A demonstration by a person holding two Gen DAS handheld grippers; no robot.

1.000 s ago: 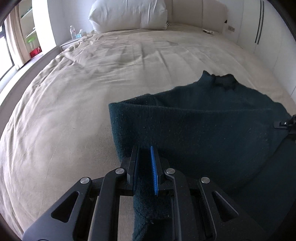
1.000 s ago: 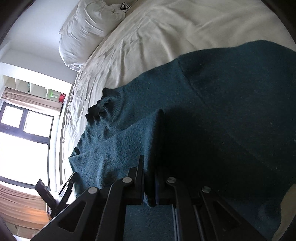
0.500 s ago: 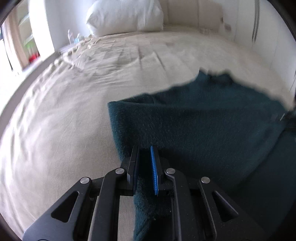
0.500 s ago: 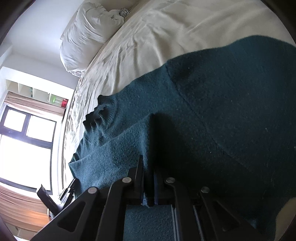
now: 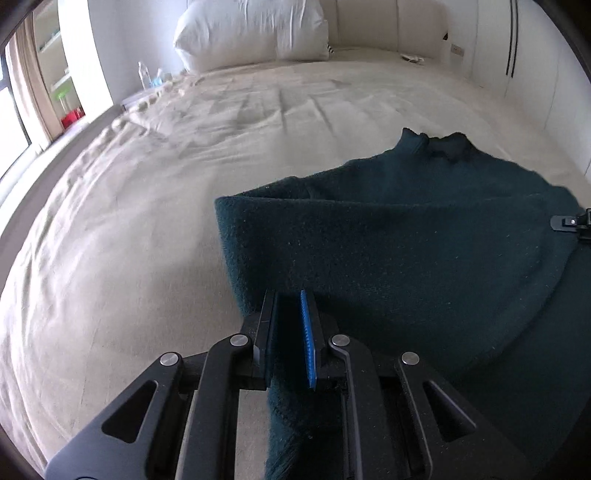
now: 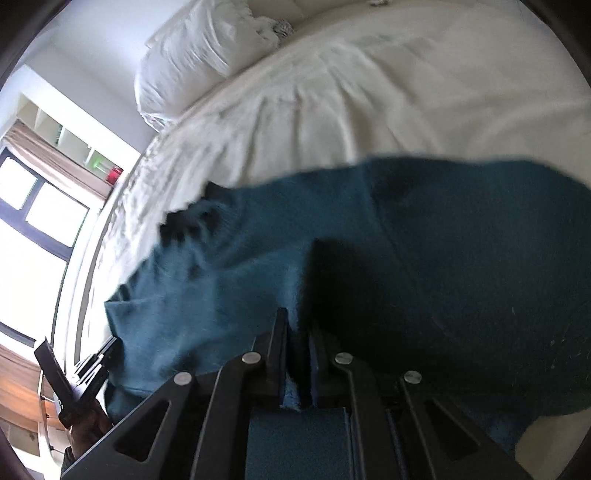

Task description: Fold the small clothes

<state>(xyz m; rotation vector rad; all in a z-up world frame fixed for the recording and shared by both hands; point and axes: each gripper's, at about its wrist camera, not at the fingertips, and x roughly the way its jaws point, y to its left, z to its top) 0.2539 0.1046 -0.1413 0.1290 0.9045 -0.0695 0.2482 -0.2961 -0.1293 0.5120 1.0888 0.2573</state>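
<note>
From my left wrist, my left hand-held gripper [image 5: 292, 325] is clenched on the hem of the dark teal sweater [image 5: 406, 236], a soft, limp knit that sags onto the bed [image 5: 147, 206]. From my right wrist, my right hand-held gripper [image 6: 298, 354] pinches another edge; I judge it light and best held at the hem corners.

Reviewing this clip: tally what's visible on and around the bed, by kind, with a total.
Dark teal sweater: 1
White pillow: 1
Water bottles: 2
Grippers: 2, left gripper and right gripper, each shut on the sweater
Total: 6
</note>
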